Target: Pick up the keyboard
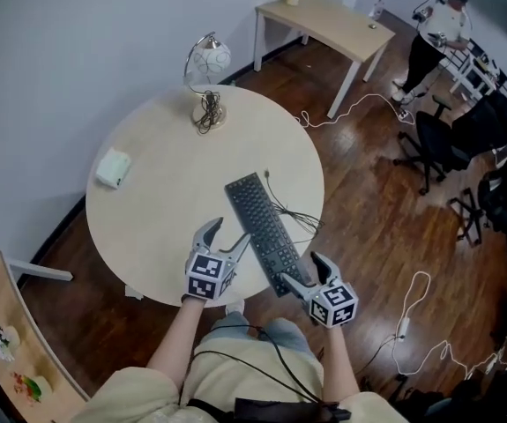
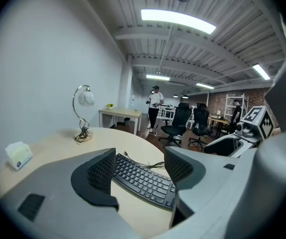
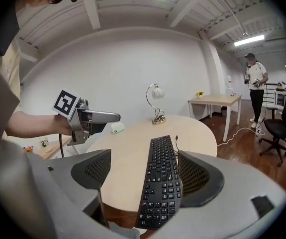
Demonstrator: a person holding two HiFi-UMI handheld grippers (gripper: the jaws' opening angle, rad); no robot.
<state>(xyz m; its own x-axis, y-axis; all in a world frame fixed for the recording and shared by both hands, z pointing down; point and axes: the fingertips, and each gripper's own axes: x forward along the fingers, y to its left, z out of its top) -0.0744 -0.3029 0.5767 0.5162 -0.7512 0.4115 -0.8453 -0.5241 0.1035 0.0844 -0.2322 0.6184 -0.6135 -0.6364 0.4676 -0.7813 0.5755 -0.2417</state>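
A black full-size keyboard [image 1: 266, 233] lies diagonally on the near right part of a round, light wood table [image 1: 156, 210]. Its far end points toward the table's middle, and its near end hangs a little over the near edge. Its thin black cable [image 1: 295, 216] runs from the far end and loops loosely on the tabletop to the right. The key legends [image 3: 161, 180] show as white marks, too small to read.

The right gripper [image 1: 304, 271] sits at the keyboard's near end. In the right gripper view its jaws are spread wide, one on each side of the keyboard's near portion, and are not clamped on it. Whether the right jaw touches the keyboard's edge cannot be told. The left gripper [image 1: 225, 238] is held over the table just left of the keyboard's near half. Its jaws are also wide apart and grip nothing, and the keyboard [image 2: 143, 180] lies beyond the gap between them. Each gripper carries a cube with black-and-white square markers [image 1: 207, 276].

At the table's far edge stands a curved metal lamp with a globe shade [image 1: 207, 73]. A small pale tissue box [image 1: 113, 167] rests near the left edge. Farther right, a rectangular wooden desk [image 1: 324, 20] holds a small yellow plant. A person in a white shirt [image 1: 436, 33] stands near black office chairs [image 1: 447, 139].
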